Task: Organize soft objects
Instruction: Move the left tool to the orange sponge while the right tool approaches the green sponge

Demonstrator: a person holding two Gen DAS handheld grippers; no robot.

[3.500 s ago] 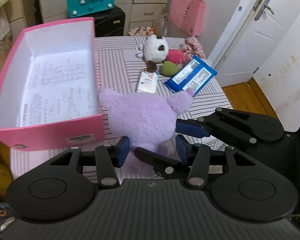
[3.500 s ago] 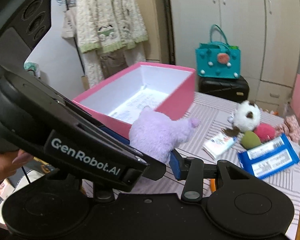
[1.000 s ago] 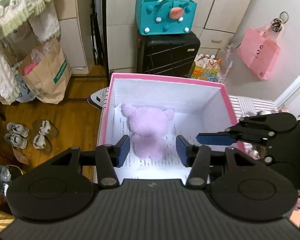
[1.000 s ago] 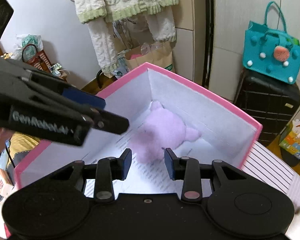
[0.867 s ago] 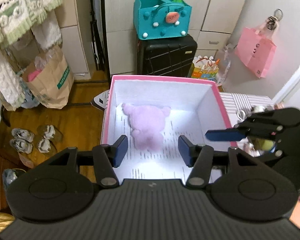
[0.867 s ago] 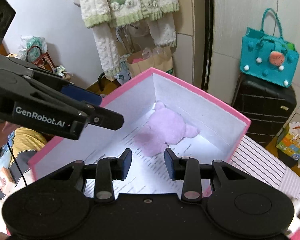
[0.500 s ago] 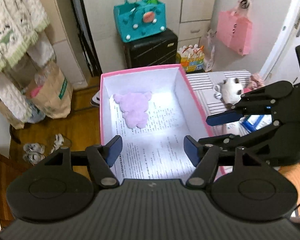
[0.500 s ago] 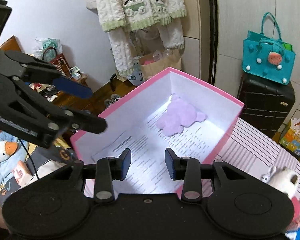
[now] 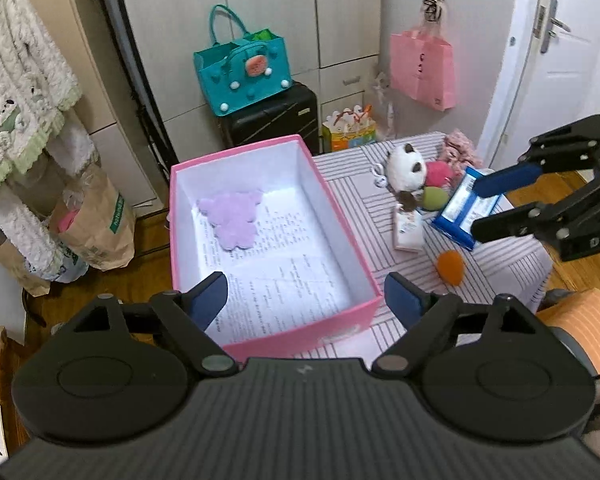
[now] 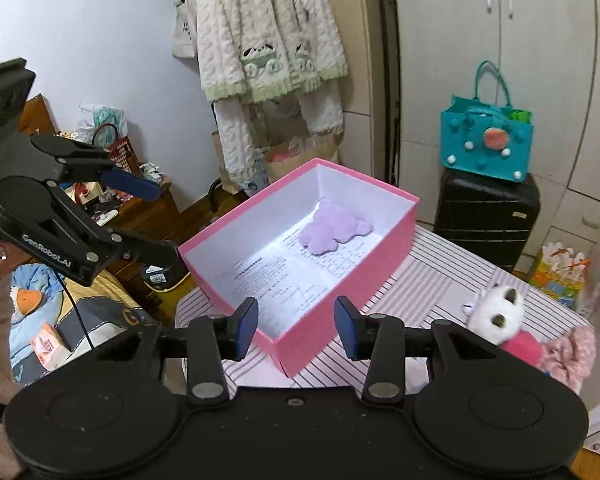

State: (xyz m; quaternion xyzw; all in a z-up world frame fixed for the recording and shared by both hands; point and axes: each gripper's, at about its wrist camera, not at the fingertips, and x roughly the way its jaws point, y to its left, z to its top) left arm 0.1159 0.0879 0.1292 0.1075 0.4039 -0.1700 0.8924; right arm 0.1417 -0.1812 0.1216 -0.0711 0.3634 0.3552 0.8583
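A purple plush [image 9: 232, 216] lies flat at the far end of the pink box [image 9: 276, 336], on printed paper; it shows in the right wrist view too [image 10: 332, 232]. My left gripper [image 9: 306, 294] hovers above the box's near end, jaws opening wide, nothing between them. My right gripper [image 10: 297, 326] hangs over the box's near corner [image 10: 288, 356], jaws also opening and empty. On the striped table [image 9: 500, 272] lie a white panda plush [image 9: 404, 168], a pink ball [image 9: 438, 172], a green ball [image 9: 434, 199], an orange ball [image 9: 451, 266] and a pink scrunchie [image 9: 460, 148].
A blue packet [image 9: 460, 212] and a small white pack [image 9: 408, 228] lie among the toys. Behind the table stand a black suitcase [image 9: 272, 120] with a teal bag [image 9: 244, 76] on it, and a pink bag [image 9: 422, 68] hangs by the door. Knitwear [image 10: 268, 40] hangs at the left.
Both grippers have let go of the purple plush inside the box and drawn back and up. The left jaws have spread much wider, the right jaws a little.
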